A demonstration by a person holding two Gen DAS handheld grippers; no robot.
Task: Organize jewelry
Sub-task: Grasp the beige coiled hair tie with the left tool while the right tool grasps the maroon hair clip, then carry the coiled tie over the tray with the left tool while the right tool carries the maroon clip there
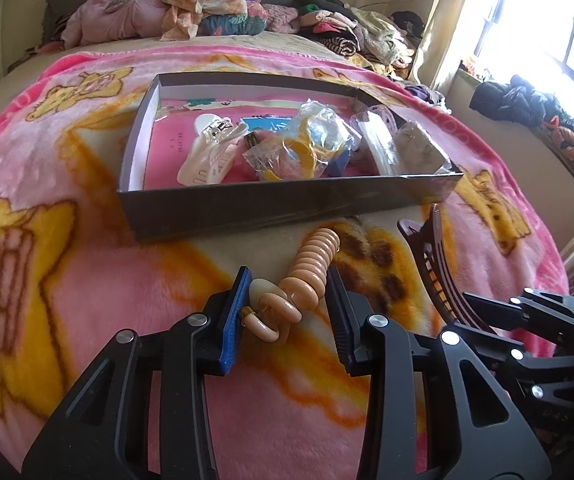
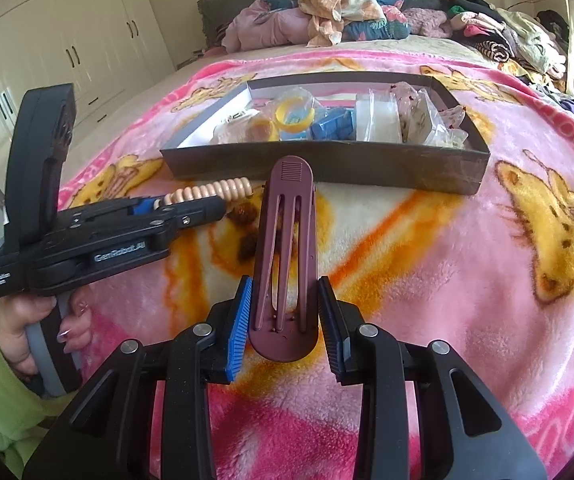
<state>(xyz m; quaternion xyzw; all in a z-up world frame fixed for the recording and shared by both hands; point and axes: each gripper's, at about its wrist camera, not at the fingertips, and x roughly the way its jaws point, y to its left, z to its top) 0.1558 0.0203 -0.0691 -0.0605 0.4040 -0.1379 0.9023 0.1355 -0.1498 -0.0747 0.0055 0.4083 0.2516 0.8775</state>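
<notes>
Brimming box (image 1: 271,208) of bagged trinkets (image 1: 307,144)

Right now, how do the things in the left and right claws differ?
The left claw holds a peach spiral hair tie, coiled and rounded; the right claw holds a maroon hair clip, flat, long and slotted. The tie is glossy, the clip matte. Both point toward the gray box, outside it, over the pink blanket.

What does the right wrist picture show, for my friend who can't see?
Black tongs grip a long maroon plastic hair clip above a pink cartoon blanket. Behind it sits a shallow grey cardboard box of accessories; on the left, the other tongs hold a peach spiral hair tie.
</notes>
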